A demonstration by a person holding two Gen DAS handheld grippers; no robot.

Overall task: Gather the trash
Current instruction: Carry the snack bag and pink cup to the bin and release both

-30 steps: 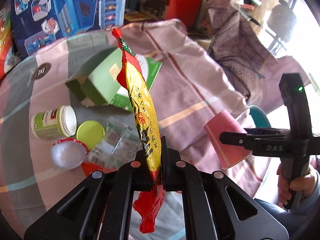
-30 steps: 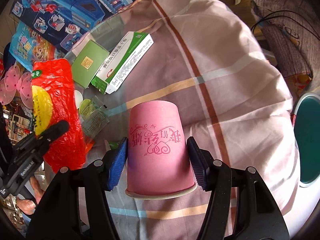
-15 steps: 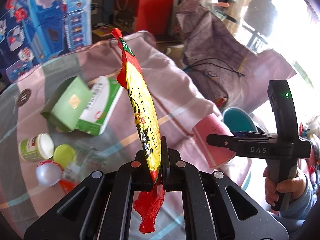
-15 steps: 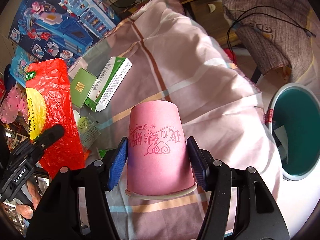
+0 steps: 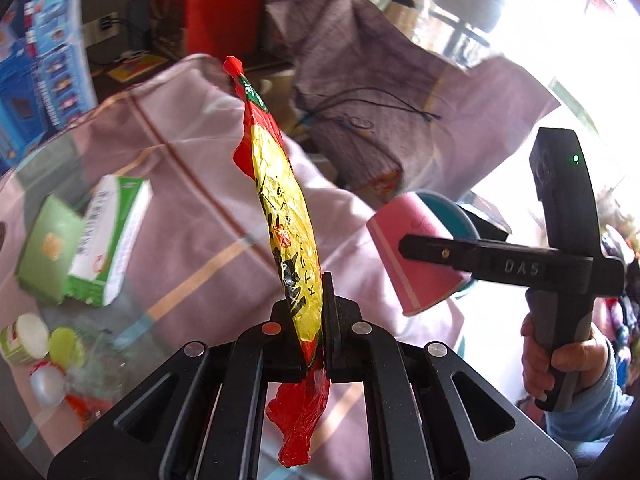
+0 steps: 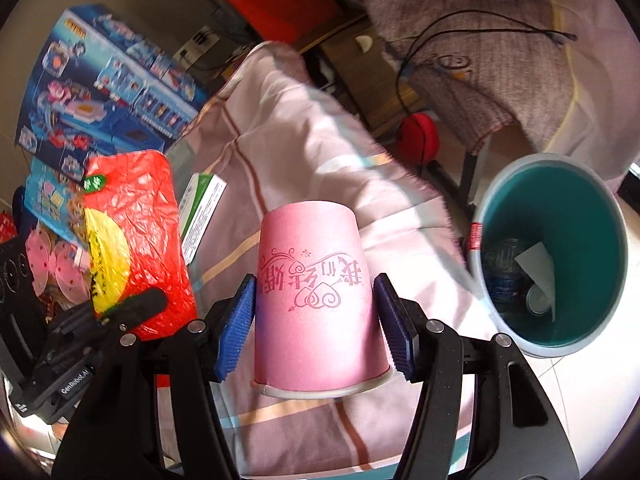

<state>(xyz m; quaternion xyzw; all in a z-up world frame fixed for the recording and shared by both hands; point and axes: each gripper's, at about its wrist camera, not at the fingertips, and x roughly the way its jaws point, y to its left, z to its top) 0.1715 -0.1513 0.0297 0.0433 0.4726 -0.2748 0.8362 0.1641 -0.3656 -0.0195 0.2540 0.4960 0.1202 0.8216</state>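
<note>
Above the plaid cloth (image 6: 304,152), left gripper (image 5: 316,320) clamped on red snack wrapper (image 5: 286,208), right gripper (image 6: 316,312) clamped on pink cup (image 6: 316,292), teal bin (image 6: 560,200) just beside.

Left claw (image 5: 316,316) pinches red-yellow wrapper (image 5: 286,216); right claw (image 5: 404,246) grips pink cup (image 5: 416,264).

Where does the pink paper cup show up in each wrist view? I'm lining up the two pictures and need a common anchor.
Left wrist view: pink paper cup at right of centre, gripped by the right gripper.
Right wrist view: the cup at centre, upside down between blue pads.
Shared landmark: teal bin, partly behind the cup in the left view.
</note>
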